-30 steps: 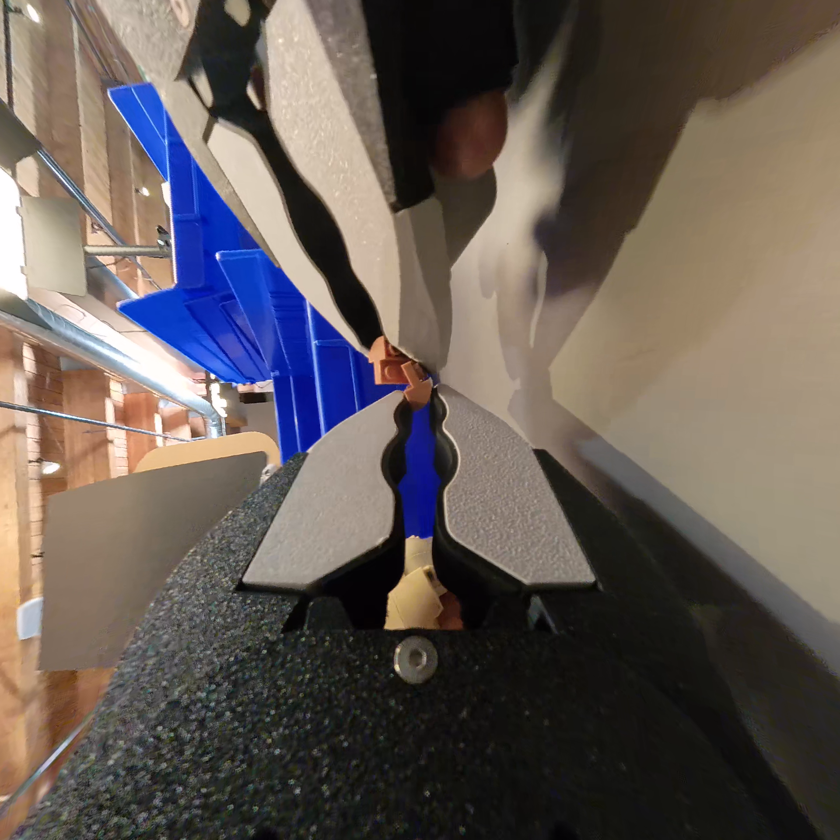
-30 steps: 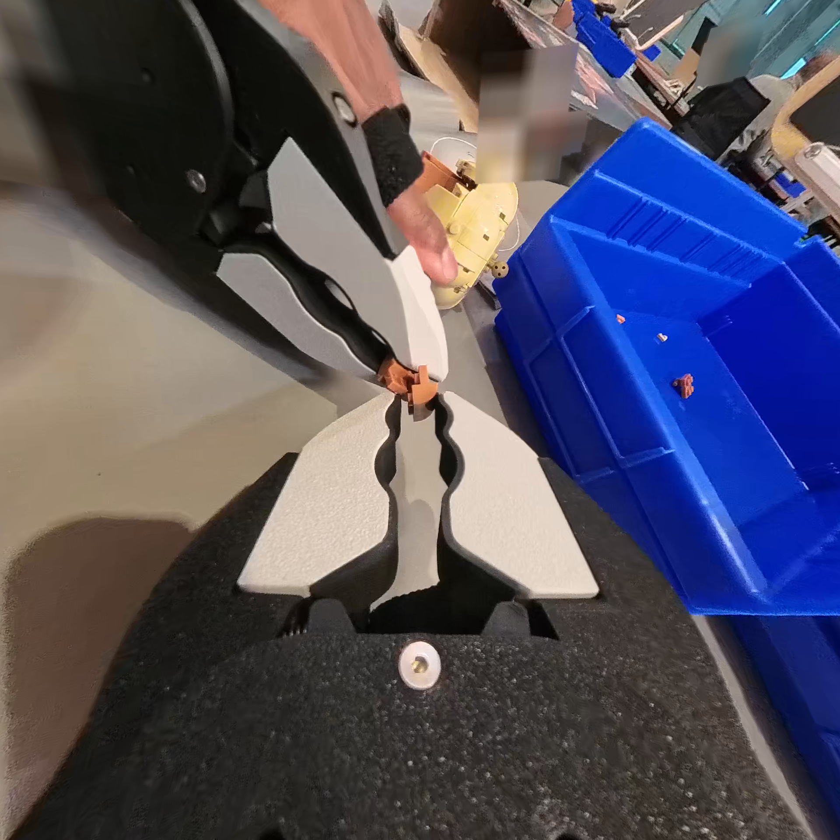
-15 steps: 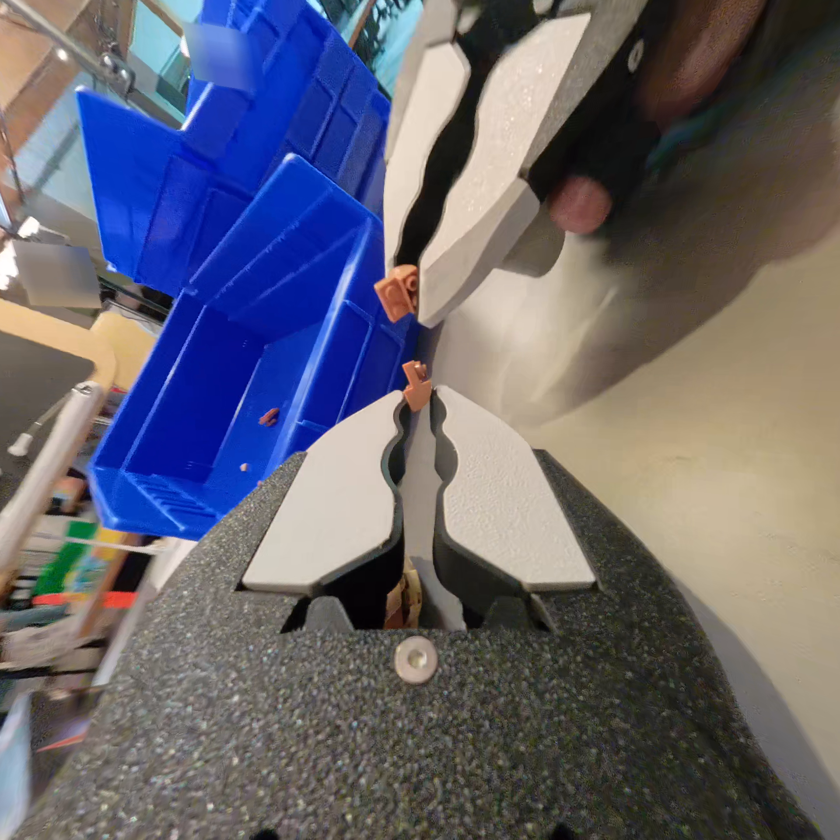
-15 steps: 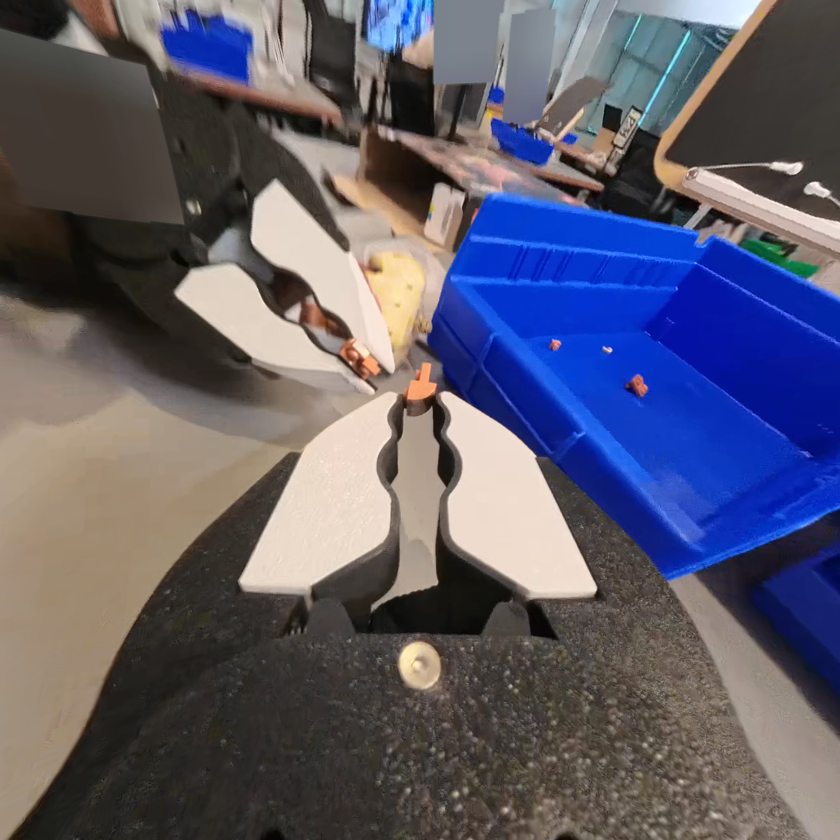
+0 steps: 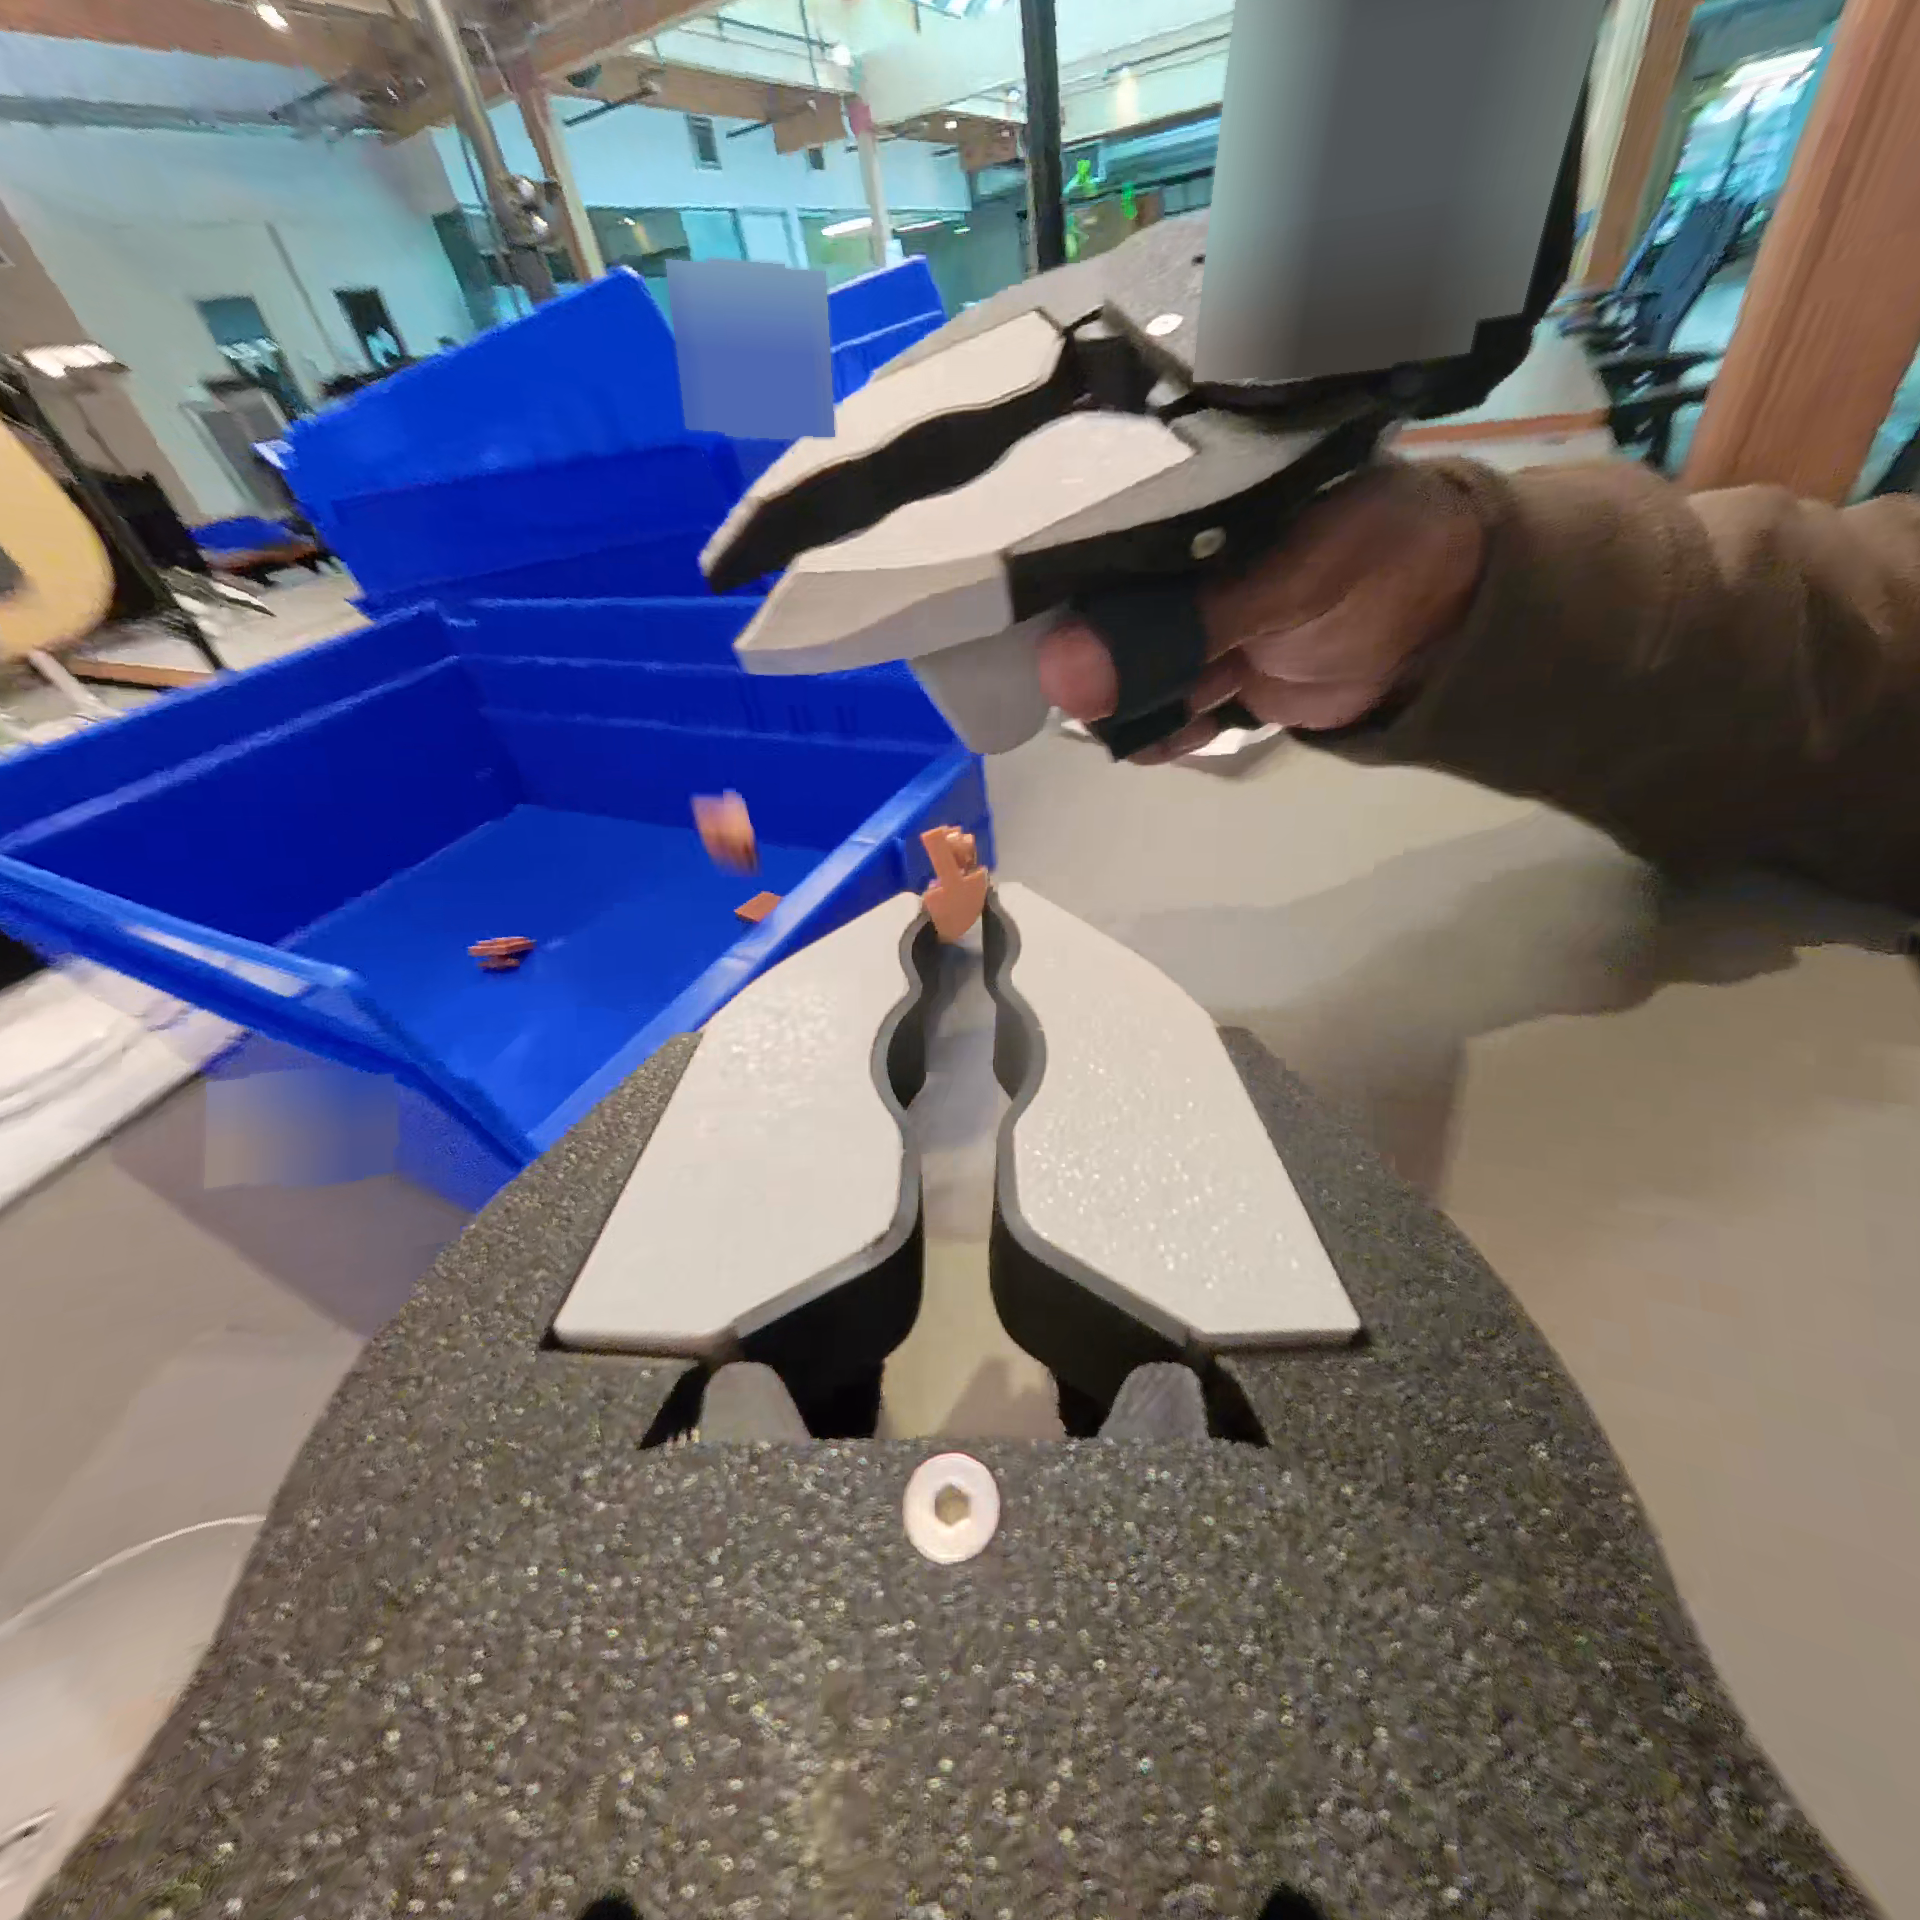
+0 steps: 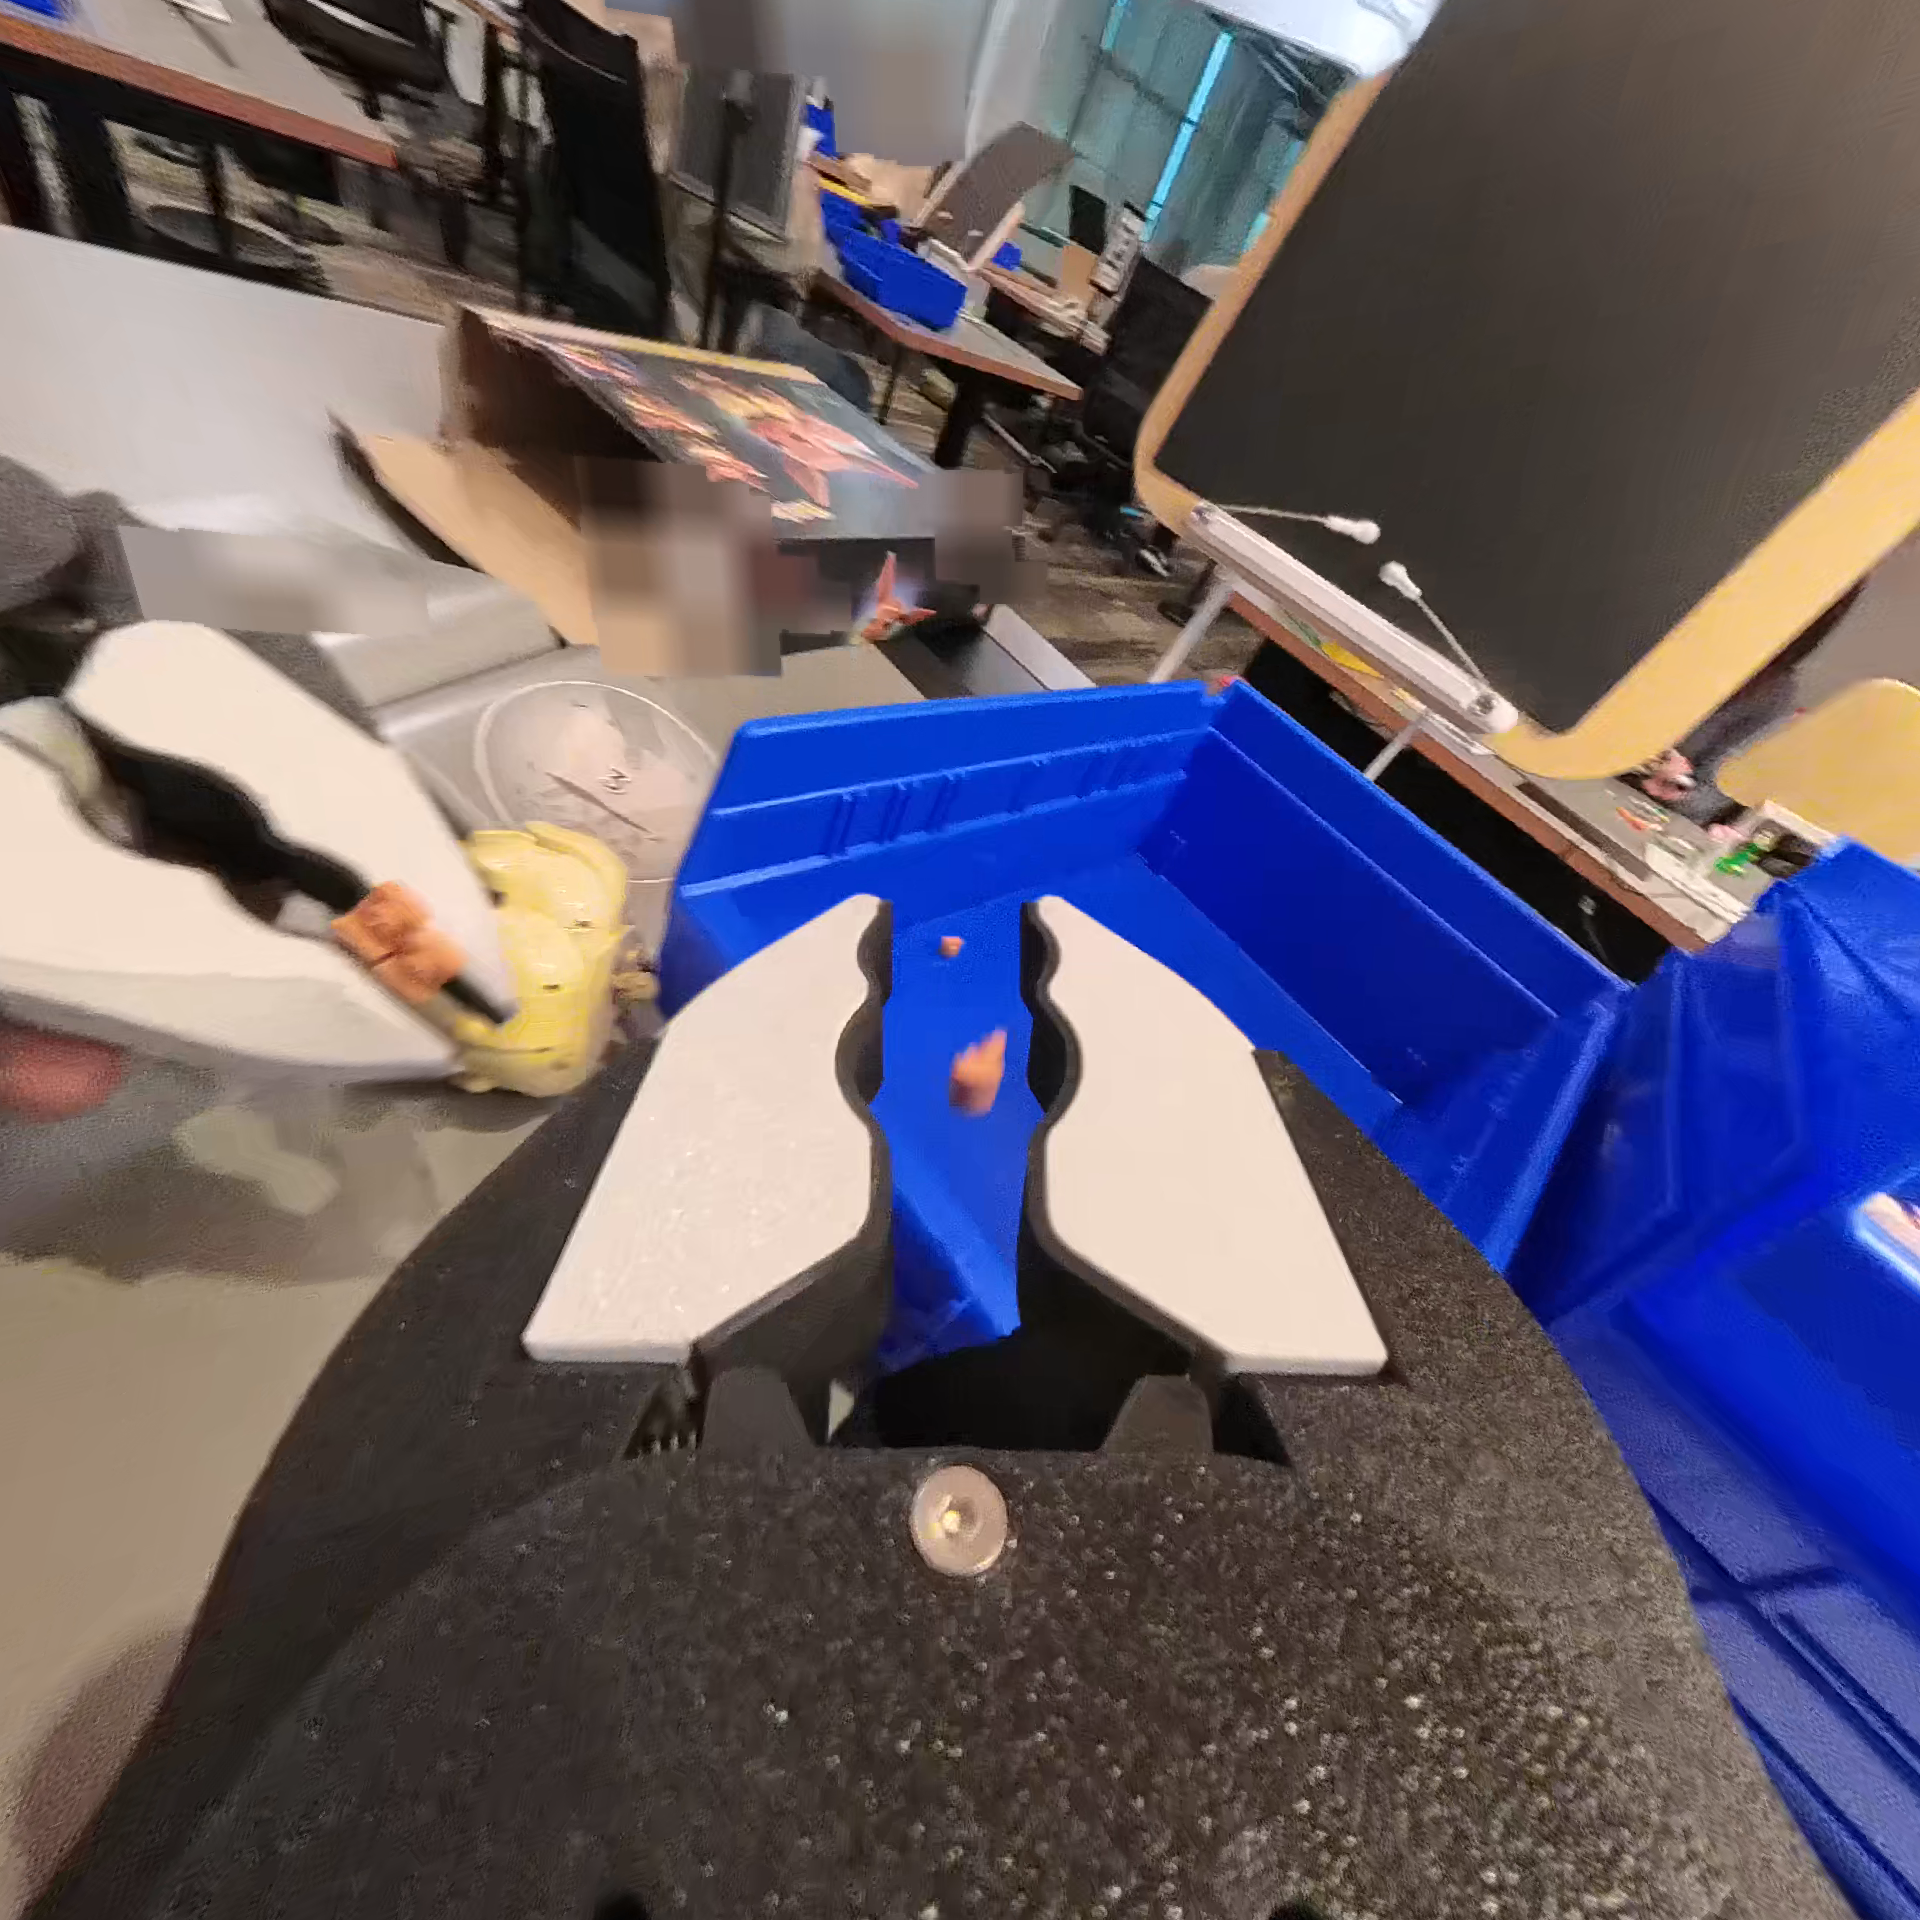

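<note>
We see the left gripper (image 5: 954,914) with its grey fingers (image 5: 769,1122) drawn nearly together, and pinched at their very tips stands a small orange brick piece (image 5: 951,883), upright, its upper part rising clear above the pads that press on its lower end. It sits just beside the near right corner of the blue bin (image 5: 312,977), over the grey tabletop (image 5: 1558,1195) and outside the bin's wall. The right gripper (image 6: 956,914) hangs above that same bin with its fingers (image 6: 727,1122) plainly parted and nothing between the pads; a blurred orange piece (image 6: 977,1070) shows in mid-air in the gap between the two fingers, touching neither, with the bin floor behind it (in the left wrist view it appears as a smear below the right gripper's tips and above the bin floor). On that floor lie a few more small orange pieces (image 5: 501,949). A yellow brick model (image 6: 551,966) rests on the table just beside the bin, behind the left gripper's tips.
</note>
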Action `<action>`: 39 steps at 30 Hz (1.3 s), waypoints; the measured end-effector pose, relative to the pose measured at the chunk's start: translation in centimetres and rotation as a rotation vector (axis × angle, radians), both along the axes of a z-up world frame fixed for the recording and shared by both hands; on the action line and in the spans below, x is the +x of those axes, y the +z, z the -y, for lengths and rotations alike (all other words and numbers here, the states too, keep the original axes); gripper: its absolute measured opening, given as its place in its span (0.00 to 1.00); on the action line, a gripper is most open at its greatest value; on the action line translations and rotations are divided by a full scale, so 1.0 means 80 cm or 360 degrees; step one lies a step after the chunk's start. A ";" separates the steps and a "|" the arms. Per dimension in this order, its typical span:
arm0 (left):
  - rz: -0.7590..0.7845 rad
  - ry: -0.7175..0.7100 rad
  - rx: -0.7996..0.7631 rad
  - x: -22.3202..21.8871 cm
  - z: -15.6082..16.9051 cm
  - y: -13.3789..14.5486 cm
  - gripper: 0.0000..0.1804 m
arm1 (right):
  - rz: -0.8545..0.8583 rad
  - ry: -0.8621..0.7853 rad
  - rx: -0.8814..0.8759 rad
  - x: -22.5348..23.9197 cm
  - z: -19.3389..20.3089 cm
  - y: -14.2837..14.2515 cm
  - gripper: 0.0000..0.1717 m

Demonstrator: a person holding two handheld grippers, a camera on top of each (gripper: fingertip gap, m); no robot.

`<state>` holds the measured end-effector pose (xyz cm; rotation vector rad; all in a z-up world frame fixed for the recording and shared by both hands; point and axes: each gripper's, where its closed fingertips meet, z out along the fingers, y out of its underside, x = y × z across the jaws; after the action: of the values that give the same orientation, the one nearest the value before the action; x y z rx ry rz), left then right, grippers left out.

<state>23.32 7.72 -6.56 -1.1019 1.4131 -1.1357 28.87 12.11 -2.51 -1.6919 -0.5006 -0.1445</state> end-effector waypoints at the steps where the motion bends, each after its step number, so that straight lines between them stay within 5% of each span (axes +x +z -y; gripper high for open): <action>1: 0.0015 0.0044 0.0092 -0.002 -0.004 0.003 0.04 | -0.0026 0.0024 -0.0009 -0.004 0.005 0.000 0.13; 10: 0.0061 0.0552 0.1138 -0.010 -0.023 0.018 0.04 | -0.0484 0.0475 -0.0315 -0.094 0.047 -0.013 0.16; 21: 0.0048 0.0720 0.1517 -0.018 -0.040 0.025 0.04 | -0.0529 0.0460 -0.0382 -0.115 0.035 -0.032 0.15; 39: -0.0043 0.0767 0.1658 -0.030 -0.054 0.025 0.04 | -0.0598 0.0489 -0.0338 -0.124 0.020 -0.029 0.11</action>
<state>20.92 12.03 -4.56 -0.6129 1.3666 0.0243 18.96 10.52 -4.81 -1.7712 -0.4962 0.4563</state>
